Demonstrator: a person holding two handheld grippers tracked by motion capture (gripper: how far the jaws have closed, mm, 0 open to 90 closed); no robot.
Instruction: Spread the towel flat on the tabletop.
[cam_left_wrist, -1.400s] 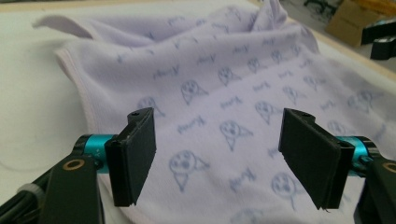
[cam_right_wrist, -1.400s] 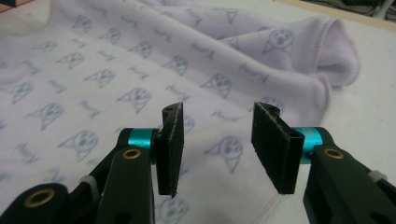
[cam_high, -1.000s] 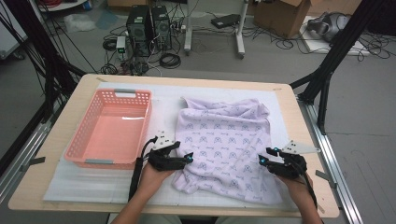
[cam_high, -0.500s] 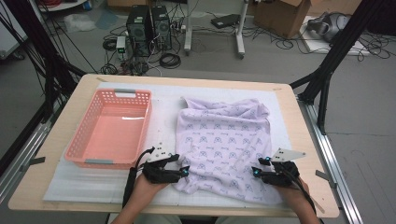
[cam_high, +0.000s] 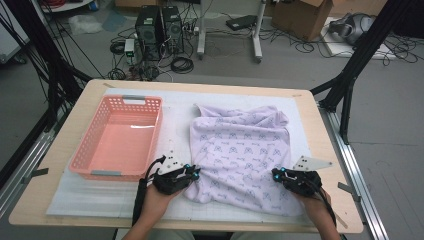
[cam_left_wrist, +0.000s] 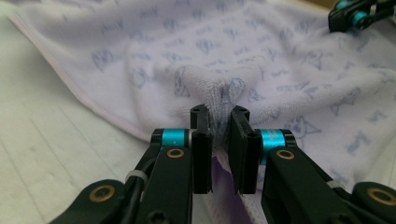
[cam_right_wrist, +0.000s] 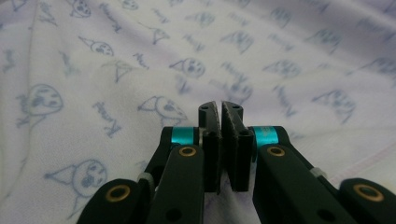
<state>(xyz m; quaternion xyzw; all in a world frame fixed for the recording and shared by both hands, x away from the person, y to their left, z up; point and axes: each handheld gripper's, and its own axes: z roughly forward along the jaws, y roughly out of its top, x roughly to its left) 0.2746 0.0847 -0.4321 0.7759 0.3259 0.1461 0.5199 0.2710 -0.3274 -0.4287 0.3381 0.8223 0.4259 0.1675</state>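
Both grippers have just been closing on the near edge of the lilac printed towel (cam_high: 240, 150) lying beside the pink basket (cam_high: 120, 137), left gripper (cam_left_wrist: 219, 122) pinching a bunched fold, right gripper (cam_right_wrist: 221, 116) clamped on thin cloth, so next up is probably lifting both corners evenly to fold it.

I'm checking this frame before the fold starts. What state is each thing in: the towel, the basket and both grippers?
Towel: spread on the table, rumpled, its near edge pinched at both corners.
Basket: upright beside the towel, nothing in it.
Left gripper: jaws have just closed, shut on a bunched fold of towel.
Right gripper: jaws have just closed, shut on the towel's edge.
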